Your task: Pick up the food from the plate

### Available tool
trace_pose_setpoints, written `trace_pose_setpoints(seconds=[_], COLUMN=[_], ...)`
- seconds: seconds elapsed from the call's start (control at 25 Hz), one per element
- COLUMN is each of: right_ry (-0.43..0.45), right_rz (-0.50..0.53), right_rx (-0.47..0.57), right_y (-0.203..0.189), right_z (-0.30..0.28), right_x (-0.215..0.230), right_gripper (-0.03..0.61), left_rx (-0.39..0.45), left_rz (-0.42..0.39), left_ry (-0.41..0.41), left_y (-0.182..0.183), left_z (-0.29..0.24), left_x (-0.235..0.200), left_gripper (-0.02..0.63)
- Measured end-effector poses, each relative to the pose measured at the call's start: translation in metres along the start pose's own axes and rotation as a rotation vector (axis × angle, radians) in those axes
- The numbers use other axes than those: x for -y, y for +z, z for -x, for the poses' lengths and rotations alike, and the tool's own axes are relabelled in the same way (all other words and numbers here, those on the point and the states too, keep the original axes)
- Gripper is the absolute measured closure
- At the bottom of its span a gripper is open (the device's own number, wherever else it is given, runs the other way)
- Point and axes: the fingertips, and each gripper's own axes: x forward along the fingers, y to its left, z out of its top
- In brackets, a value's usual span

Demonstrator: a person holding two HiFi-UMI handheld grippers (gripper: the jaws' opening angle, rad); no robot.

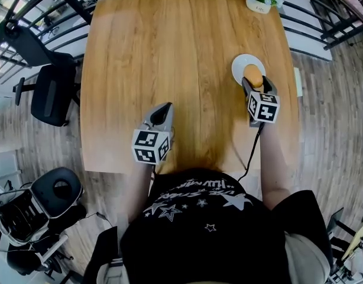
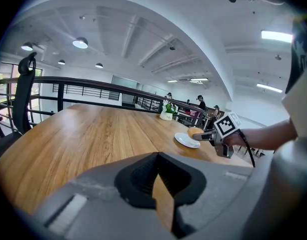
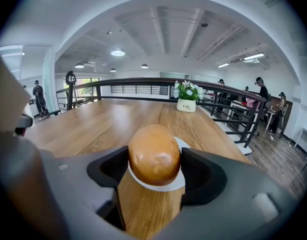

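- Right gripper (image 1: 255, 85): jaws pinch the bread roll (image 1: 253, 73) on both sides, over the white plate (image 1: 238, 65) at the table's (image 1: 169, 46) right side.
- Left gripper (image 1: 164, 107): jaws pressed together, near the table's near edge.

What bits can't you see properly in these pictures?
- Right gripper view: whether the bun touches the plate; the bun covers that spot.
- Head view: the plate's near edge, hidden by the right tongs.
- Head view: writing on the flower pot, too small.
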Motion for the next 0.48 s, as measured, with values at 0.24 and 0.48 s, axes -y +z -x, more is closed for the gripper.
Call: trace_pose_setpoints(seconds=[0.24,0.48], right_ry=[0.033,0.066], right_rz=[-0.009,-0.014], right_rx=[0.051,0.096], right_y=[0.011,0.019], right_z=[0.027,0.061], right_x=[-0.010,-0.010], right_gripper=[0.249,0.249], left_rx=[0.019,0.044], left_rz=[-0.014,-0.018], left_ry=[0.001,0.006], left_y=[0.002,0.003], left_z=[0.018,0.033], left_x=[0.014,0.036], left_gripper=[0.612,0.612])
